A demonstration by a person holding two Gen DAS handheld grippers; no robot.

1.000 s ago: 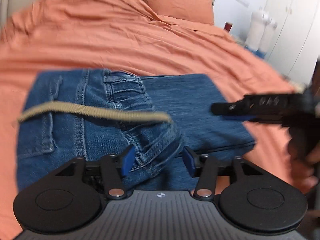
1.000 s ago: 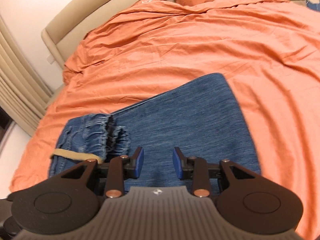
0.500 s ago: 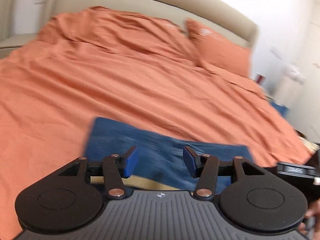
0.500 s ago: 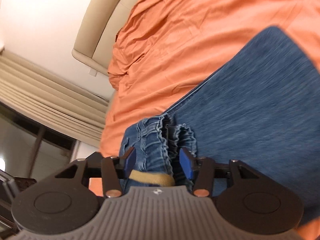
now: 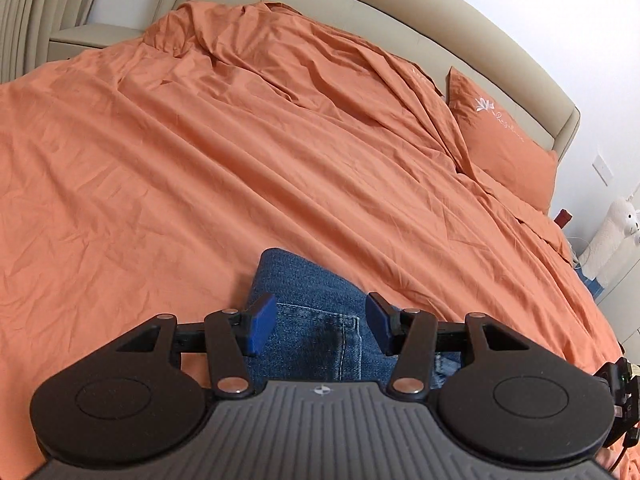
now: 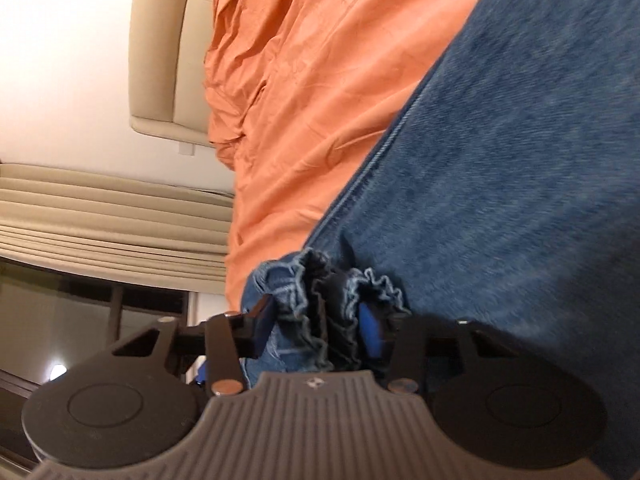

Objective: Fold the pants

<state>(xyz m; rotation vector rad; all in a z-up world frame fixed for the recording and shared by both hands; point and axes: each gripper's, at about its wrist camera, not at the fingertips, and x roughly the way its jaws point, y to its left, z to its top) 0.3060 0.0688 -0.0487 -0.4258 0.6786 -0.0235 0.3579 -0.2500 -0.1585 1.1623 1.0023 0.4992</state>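
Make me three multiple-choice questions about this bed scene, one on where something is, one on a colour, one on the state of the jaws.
1. Where do the jeans lie?
A. on the bedcover
B. on the pillow
C. on the floor

2. What colour is the bedcover?
A. white
B. orange
C. green

3. How do the jaws of the left gripper stand?
A. shut on the pillow
B. shut on the hem
C. open, nothing held

Answers:
1 A, denim rests on the cover, well short of the pillow.
2 B, the whole cover is orange.
3 C, the pads stand apart over the denim; only the right gripper has the frayed hem between its jaws.
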